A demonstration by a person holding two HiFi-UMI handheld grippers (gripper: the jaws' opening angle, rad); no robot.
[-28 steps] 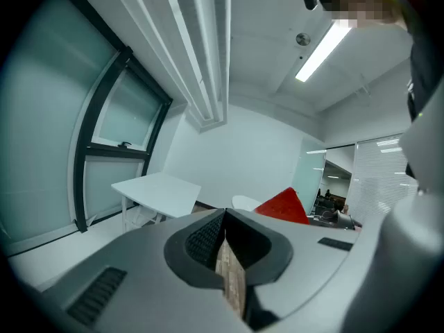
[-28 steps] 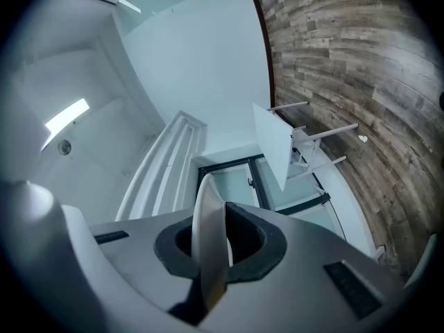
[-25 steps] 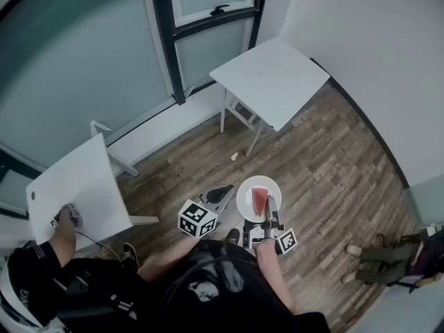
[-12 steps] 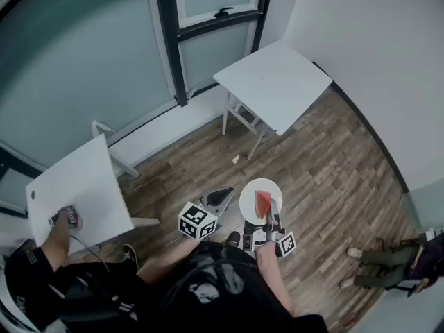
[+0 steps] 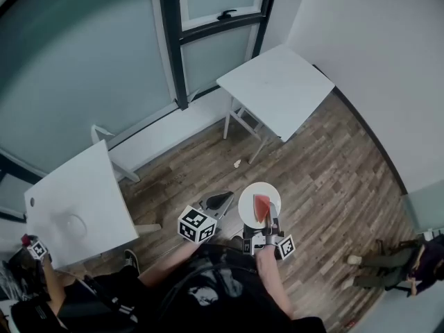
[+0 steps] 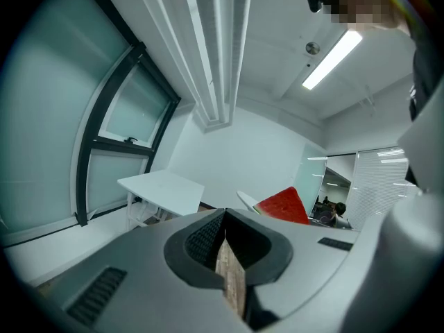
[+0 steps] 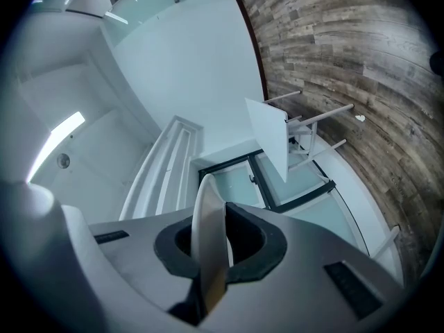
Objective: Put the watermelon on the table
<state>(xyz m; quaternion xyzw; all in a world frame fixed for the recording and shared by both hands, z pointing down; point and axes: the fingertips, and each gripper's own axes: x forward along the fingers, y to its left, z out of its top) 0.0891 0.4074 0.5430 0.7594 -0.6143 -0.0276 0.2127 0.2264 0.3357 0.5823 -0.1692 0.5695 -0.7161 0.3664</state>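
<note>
The watermelon point(image 5: 261, 206), a red wedge, lies on a white plate point(image 5: 248, 203), and my right gripper point(image 5: 271, 217) pinches that plate's near rim, so the slice sits just beyond the fingertips and slightly to their left. In the right gripper view the rim runs edge-on between the clamped jaws. My left gripper point(image 5: 220, 200) hangs just left of the plate without touching it, its jaws pressed together on nothing (only a sliver of floor shows through the slit), and in its view the wedge rises just past the jaws on the right. The white table point(image 5: 277, 89) by the window stands well ahead, apart from the plate, with wooden floor point(image 5: 326, 172) between. Compared with a second ago, the plate and slice sit the same way in the grip, but the other person's hand that rested on the nearer white table point(image 5: 76, 200) at the left has come off it and is now down by that table's lower corner. Both my forearms reach forward from the body, the right one running straight up to its gripper, the left angled in towards the plate, marker cube point(image 5: 196, 225) on top.
</note>
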